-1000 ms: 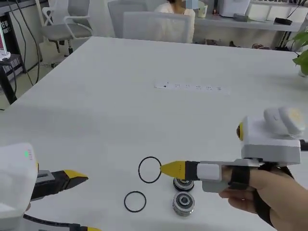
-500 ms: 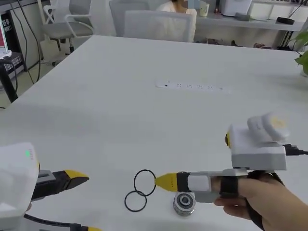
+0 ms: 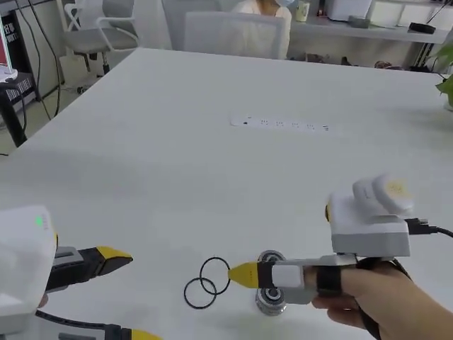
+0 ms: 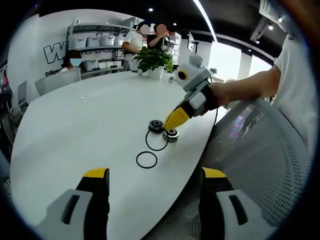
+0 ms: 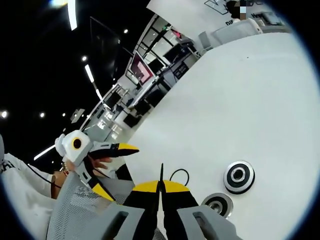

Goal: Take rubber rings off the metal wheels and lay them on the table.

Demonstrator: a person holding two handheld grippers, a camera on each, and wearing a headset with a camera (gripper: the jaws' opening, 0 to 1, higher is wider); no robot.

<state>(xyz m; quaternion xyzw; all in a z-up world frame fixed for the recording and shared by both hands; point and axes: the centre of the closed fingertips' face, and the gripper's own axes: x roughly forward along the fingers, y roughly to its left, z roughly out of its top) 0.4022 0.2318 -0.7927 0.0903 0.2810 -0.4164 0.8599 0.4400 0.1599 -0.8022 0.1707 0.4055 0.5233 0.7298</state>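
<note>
At the near edge of the surface [image 3: 212, 163], the left hand-held gripper [image 4: 155, 174] hangs with its jaws well apart and nothing between them. Just beyond it lie the task's things. One rubber ring [image 3: 186, 293] rests flat. A second rubber ring [image 3: 214, 260] overlaps it in the head view and meets the tip of the right hand-held gripper [image 3: 233, 274]. That gripper's jaws are pressed together, and in the right gripper view a thin black line runs up their seam, so they look pinched on this ring.

A second ago the held ring sat clear of the flat one, with a gap between them. Half a second ago they just met, and now they cross, with the gripper tip lower beside the wheels. I judge the ring is being laid down and only the release is left.

Behind the tip stand the two metal wheels, the nearer wheel [image 5: 218, 202] and the farther wheel [image 5: 239, 176], close together. Whether either has any rubber left on it I cannot tell.

Farther off, a power strip [image 3: 279, 126] sits mid-surface.
</note>
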